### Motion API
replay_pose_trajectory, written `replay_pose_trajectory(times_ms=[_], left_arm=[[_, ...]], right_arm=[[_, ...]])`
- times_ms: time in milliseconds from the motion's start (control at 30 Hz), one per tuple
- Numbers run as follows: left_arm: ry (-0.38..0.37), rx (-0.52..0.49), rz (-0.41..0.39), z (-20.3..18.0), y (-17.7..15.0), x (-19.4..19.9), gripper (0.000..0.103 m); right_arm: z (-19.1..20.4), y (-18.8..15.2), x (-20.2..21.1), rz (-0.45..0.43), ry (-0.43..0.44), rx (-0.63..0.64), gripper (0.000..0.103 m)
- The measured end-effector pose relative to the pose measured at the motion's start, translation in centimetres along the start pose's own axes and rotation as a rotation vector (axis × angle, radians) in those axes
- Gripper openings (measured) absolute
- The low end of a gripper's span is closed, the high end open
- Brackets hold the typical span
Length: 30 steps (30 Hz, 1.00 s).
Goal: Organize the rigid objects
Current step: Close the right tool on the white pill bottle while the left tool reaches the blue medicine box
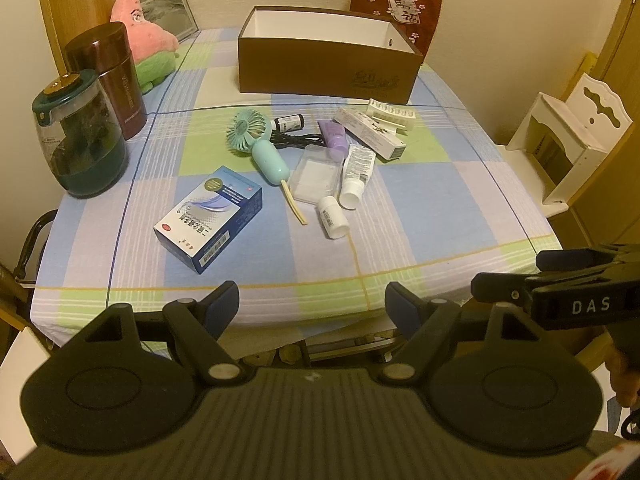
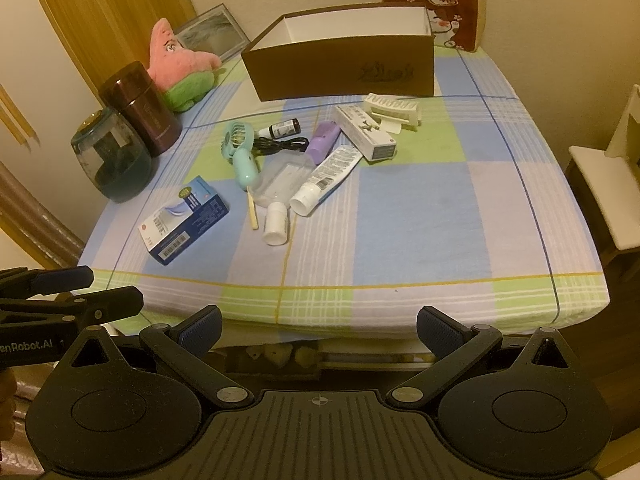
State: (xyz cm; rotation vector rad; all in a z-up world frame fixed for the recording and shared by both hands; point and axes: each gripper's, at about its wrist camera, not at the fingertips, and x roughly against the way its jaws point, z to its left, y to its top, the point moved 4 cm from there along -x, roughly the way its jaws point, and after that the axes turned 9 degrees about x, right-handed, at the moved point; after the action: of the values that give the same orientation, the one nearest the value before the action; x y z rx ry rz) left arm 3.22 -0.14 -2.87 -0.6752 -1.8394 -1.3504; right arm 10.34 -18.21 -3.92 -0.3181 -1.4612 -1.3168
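Item: we hold left gripper and right gripper, jaws spread and empty, below the clutter at frame centre; risk: white bottle rolling when nudged, short of the brown box upper centre.

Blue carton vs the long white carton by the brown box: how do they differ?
The blue carton is short, chunky and mostly blue, lying alone near the table's front-left. The long white carton is slim, pale with a dark end, lying in the clutter with a white tube against it and a cream ribbed holder just behind. Both lie flat, closed, outside the brown box.
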Motion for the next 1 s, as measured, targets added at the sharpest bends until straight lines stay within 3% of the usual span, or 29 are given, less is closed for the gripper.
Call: replay_pose_trajectory(times_ms=[867, 1000], left_arm=[[0.075, 0.001, -0.007, 5.1, 2.9, -5.3, 0.079], [0.089, -0.014, -0.003, 5.8, 3.3, -6.3, 0.079]], right_arm=[[1.2, 3.2, -6.5, -0.026, 0.066, 0.042, 0.103], [1.7, 3.8, -8.0, -0.015, 0.074, 0.053, 0.095]])
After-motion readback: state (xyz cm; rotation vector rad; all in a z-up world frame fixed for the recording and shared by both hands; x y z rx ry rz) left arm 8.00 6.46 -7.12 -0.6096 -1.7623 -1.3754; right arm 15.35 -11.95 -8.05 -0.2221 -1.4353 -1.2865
